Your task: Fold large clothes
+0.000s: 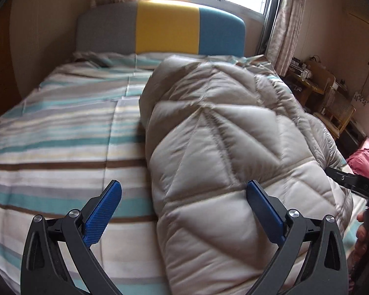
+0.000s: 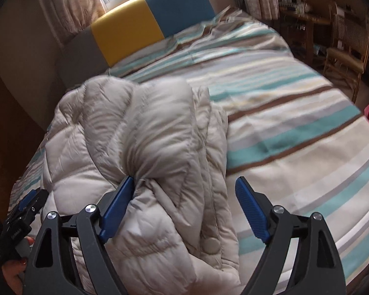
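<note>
The beige quilted down jacket (image 1: 223, 147) lies folded into a thick bundle on the striped bedspread (image 1: 61, 135), well short of the yellow, blue and grey headboard (image 1: 167, 29), which serves as the landmark here. In the left wrist view, the left gripper (image 1: 184, 191) stands wide, empty, at the jacket end farthest from the headboard; one blue pad hangs over bare bedspread, the other over the jacket's edge. In the right wrist view, the right gripper (image 2: 187, 186) also stands wide, its left pad touching a puckered fold but pinching nothing.

By the look of it, most of the folding is done: the jacket is doubled over itself and both grippers appear to have let go. What may remain is flattening or one more fold, since the bundle sits puffy and uneven.

The sleeves and hood are tucked out of sight. The jacket's near end is cut off behind the gripper arms, and motion blur softens its far edge toward the headboard.
</note>
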